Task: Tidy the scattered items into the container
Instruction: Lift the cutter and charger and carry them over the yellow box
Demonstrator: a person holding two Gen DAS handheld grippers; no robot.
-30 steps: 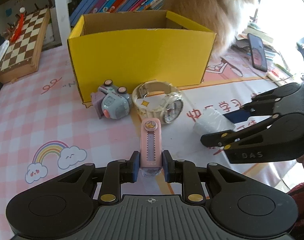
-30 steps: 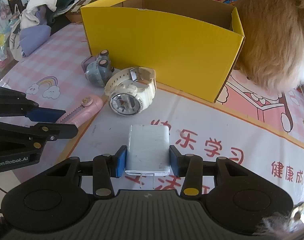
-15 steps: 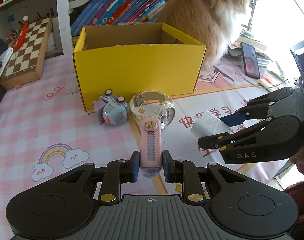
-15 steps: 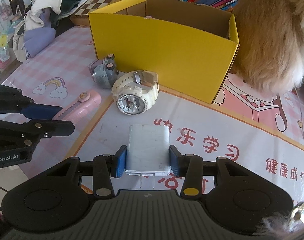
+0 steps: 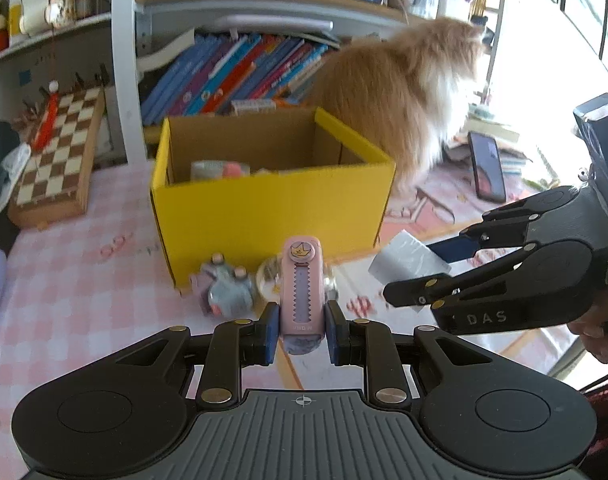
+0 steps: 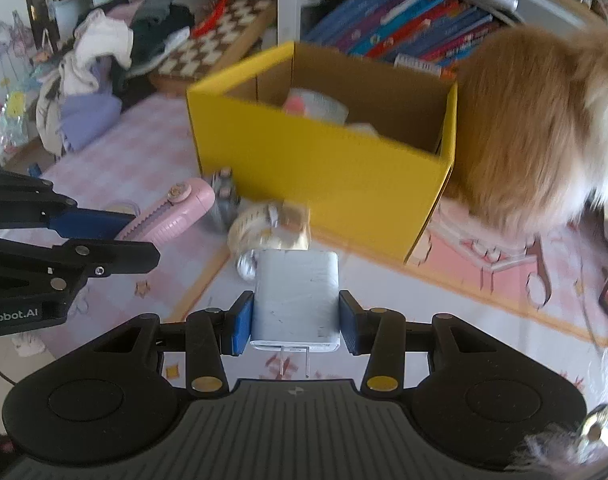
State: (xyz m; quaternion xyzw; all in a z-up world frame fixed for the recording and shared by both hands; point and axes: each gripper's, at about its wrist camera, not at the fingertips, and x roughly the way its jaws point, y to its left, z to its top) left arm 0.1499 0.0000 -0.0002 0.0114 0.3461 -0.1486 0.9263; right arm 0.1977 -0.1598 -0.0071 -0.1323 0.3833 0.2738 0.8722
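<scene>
My left gripper [image 5: 302,334] clamped the pink utility knife [image 5: 303,286], lifted off the table [image 5: 76,288]. My right gripper [image 6: 295,322] clamped the white charger [image 6: 296,298], prongs toward me. Yellow box [image 5: 270,216] sat at 12 o'clock, open. Watch [image 6: 270,226] and grey toy [image 5: 224,294] lay at its front wall. Fluffy animal [image 5: 400,92] at 1 o'clock.

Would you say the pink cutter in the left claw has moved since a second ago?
Yes. The pink cutter has risen: its tip now overlaps the yellow box front, above the watch.
</scene>
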